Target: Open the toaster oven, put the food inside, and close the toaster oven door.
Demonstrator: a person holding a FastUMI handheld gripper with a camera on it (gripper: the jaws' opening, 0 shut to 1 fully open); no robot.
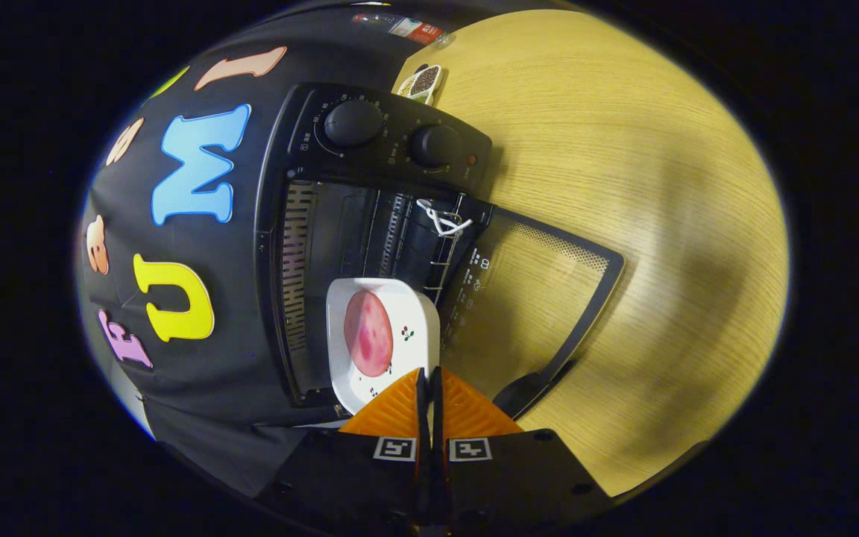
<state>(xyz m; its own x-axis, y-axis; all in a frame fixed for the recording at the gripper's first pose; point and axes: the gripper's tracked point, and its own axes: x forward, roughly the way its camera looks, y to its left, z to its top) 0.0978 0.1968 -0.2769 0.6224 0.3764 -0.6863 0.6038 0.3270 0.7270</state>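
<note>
A black toaster oven [385, 160] with two knobs stands against the booth wall, its glass door [541, 291] swung fully open and lying flat over the table. A white square plate [414, 317] carrying a round pink slice of meat [368, 333] sits in the mouth of the oven cavity, beside the wire rack [441, 257]. My gripper [427, 371] is shut on the plate's near rim, its fingers pressed almost together. The door handle [526, 391] lies just to one side of my fingers.
The oven rests on a light wooden table [638, 186]. A small printed packet [422, 82] lies by the oven's control panel, and a bottle [400, 26] lies beyond it. A white tie [441, 220] hangs on the rack.
</note>
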